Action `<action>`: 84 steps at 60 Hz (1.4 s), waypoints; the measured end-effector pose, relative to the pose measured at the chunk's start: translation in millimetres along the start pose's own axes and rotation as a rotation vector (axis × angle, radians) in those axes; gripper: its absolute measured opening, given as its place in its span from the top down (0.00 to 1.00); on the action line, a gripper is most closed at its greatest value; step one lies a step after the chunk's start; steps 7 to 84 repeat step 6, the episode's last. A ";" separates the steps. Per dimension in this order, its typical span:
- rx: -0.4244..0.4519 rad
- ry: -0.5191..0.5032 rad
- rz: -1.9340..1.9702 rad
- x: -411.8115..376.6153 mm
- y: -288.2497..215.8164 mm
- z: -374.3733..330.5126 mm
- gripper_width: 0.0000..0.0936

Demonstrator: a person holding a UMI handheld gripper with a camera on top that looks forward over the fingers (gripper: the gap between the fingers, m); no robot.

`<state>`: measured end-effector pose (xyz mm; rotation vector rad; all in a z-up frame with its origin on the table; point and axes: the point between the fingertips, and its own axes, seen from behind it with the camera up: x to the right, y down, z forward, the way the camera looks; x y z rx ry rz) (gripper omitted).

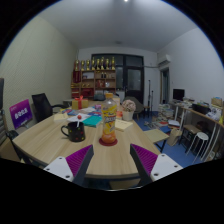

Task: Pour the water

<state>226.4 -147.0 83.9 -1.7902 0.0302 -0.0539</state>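
A clear plastic bottle (108, 121) with an orange label and a white cap stands upright on the wooden table (60, 141), beyond my fingers and about midway between them. A dark mug (74, 131) stands to the bottle's left. My gripper (112, 163) is open and empty above the table's near edge. Its purple pads (78, 159) are spread wide apart, with only bare tabletop between them.
Papers and small items (93, 116) lie on the table behind the bottle. A black chair (41, 105) and a purple sign (21, 114) stand at the left. A shelf with bottles (94, 78) lines the back wall. Desks and a stool (200, 140) stand at the right.
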 end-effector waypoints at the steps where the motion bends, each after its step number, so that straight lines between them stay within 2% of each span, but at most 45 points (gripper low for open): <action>1: 0.002 -0.004 0.001 -3.7 -0.2 -7.8 0.11; 6: 0.020 -0.038 0.008 -13.6 0.8 -38.7 0.11; 84: 0.020 -0.038 0.008 -13.6 0.8 -38.7 0.11</action>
